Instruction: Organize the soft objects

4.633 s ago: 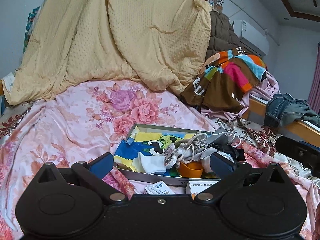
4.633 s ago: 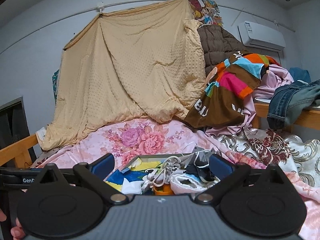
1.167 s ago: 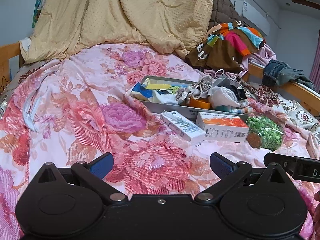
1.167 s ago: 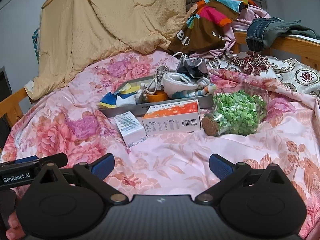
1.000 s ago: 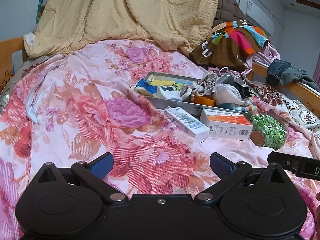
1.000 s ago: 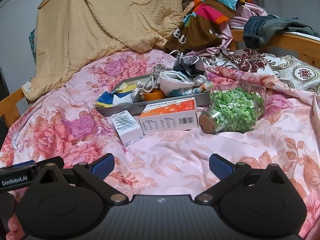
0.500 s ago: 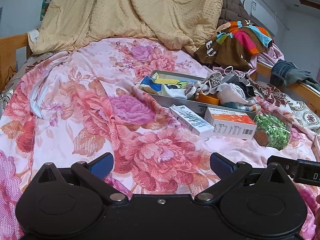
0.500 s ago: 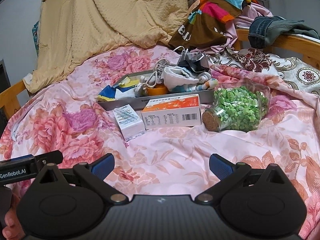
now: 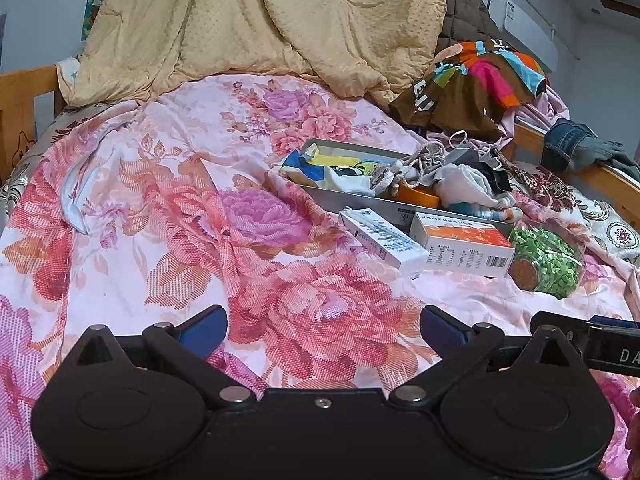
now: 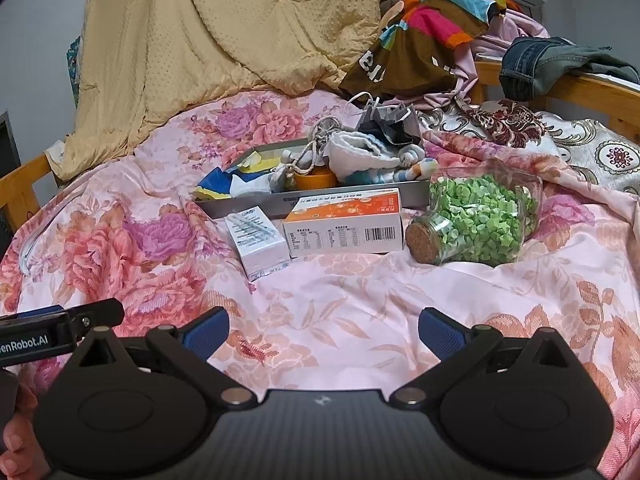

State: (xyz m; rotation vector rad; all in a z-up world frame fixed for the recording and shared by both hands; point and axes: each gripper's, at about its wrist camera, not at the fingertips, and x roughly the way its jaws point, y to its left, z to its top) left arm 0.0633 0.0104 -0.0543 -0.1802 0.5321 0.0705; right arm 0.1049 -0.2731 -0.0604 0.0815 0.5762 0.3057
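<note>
Hovering over the floral bedspread (image 9: 280,220), both tongs (image 9: 323,330) (image 10: 323,330) spread, empty.

Bare quilt (image 10: 340,320) ahead — boxes (image 10: 344,228), jar (image 10: 476,224) front the tray (image 10: 248,204).

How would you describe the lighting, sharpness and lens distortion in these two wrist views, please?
Left wrist view: soft, even light on the pink floral bedspread, no glare or hard shadows; sharp, with dark vignetted corners and curved fisheye edges. Right wrist view: equally soft light; small print on the orange-and-white carton is just resolved, the corked glass jar of green bits shows slight sheen, and the wooden bed rail bends.
</note>
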